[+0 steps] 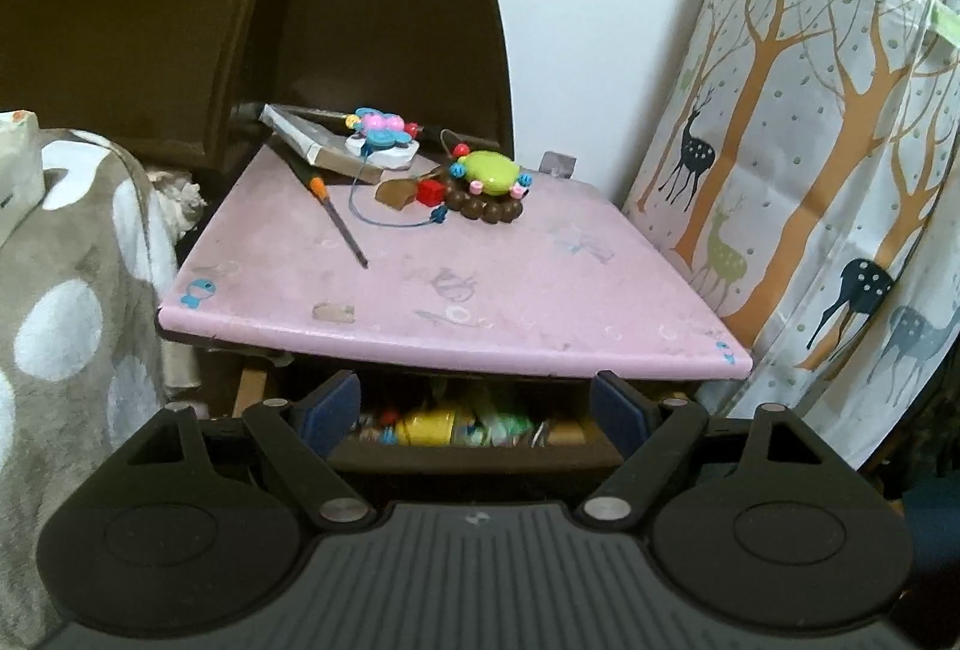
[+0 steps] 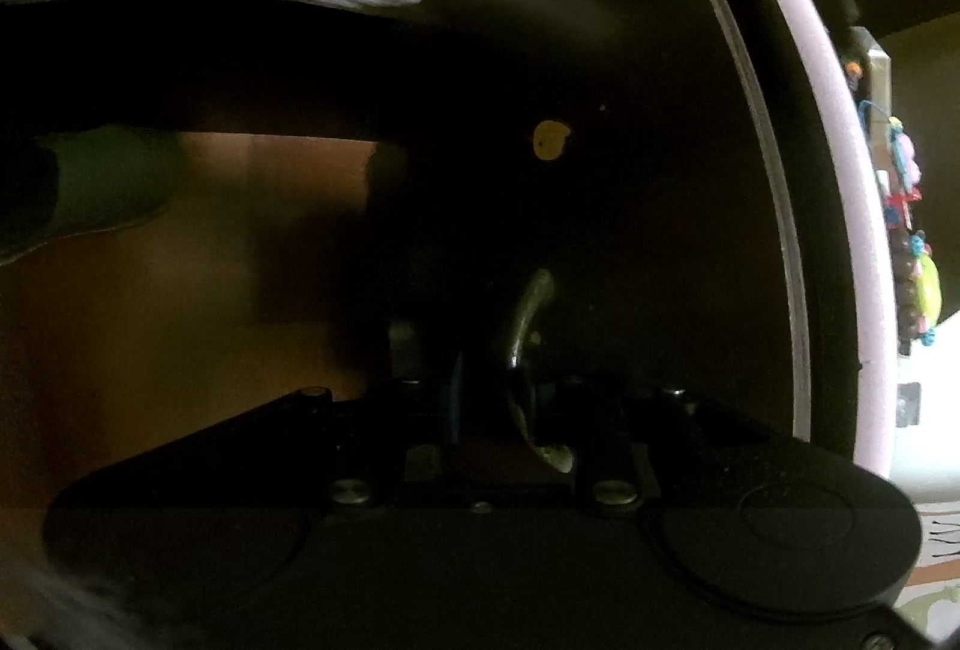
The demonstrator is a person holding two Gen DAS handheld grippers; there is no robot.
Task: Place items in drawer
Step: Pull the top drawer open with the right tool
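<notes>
While the left gripper [image 1: 480,404] is hovering with its blue-padded fingers [image 1: 327,410] spread wide and gripping nothing, the drawer [image 1: 474,440] is sitting pulled out just beneath the near edge of the pink tabletop [image 1: 480,284], its dark front rim glossy and its inside crowded with blurred yellow and green bits. The tabletop is lying smooth but scuffed, its rounded edge marked with faded stickers. At its far side a lime-green plastic toy [image 1: 487,173] is resting on a ring of brown wooden beads [image 1: 486,212], touching a red cube [image 1: 429,192]. Left of it a pink-and-blue plastic toy [image 1: 381,131] is sitting on a tilted flat box [image 1: 300,134], and a slim screwdriver [image 1: 339,218] is lying diagonally. A deer-print fabric [image 1: 810,140] is hanging at right; a dotted fleece blanket [image 1: 66,302] is bunching at left.

In the dim right wrist view, the right gripper [image 2: 492,386] is clamping a curved metal handle [image 2: 528,320] on a dark panel.
</notes>
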